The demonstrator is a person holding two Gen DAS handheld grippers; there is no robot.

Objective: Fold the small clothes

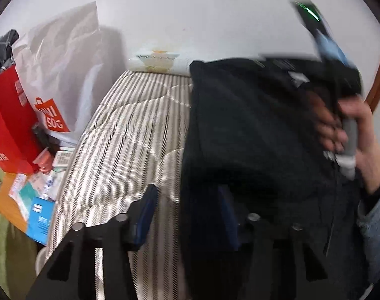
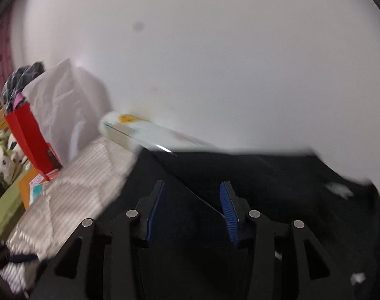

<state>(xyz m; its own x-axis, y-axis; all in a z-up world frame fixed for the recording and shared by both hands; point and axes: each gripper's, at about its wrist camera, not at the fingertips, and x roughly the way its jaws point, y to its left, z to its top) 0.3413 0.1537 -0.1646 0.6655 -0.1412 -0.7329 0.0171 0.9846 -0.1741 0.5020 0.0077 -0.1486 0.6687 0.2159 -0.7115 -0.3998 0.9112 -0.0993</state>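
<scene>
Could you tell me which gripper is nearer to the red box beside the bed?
Left. The left gripper sits over the striped bedding beside the red box; the right gripper is over the black garment, farther away.

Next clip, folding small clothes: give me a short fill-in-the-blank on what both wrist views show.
1. The garment is ____ in colour.
2. It lies on a ____-patterned mattress.
3. The paper bag beside the white bag is ____.
4. The right gripper has ____ finger pads.

Missing words: black; striped; red; blue
</scene>
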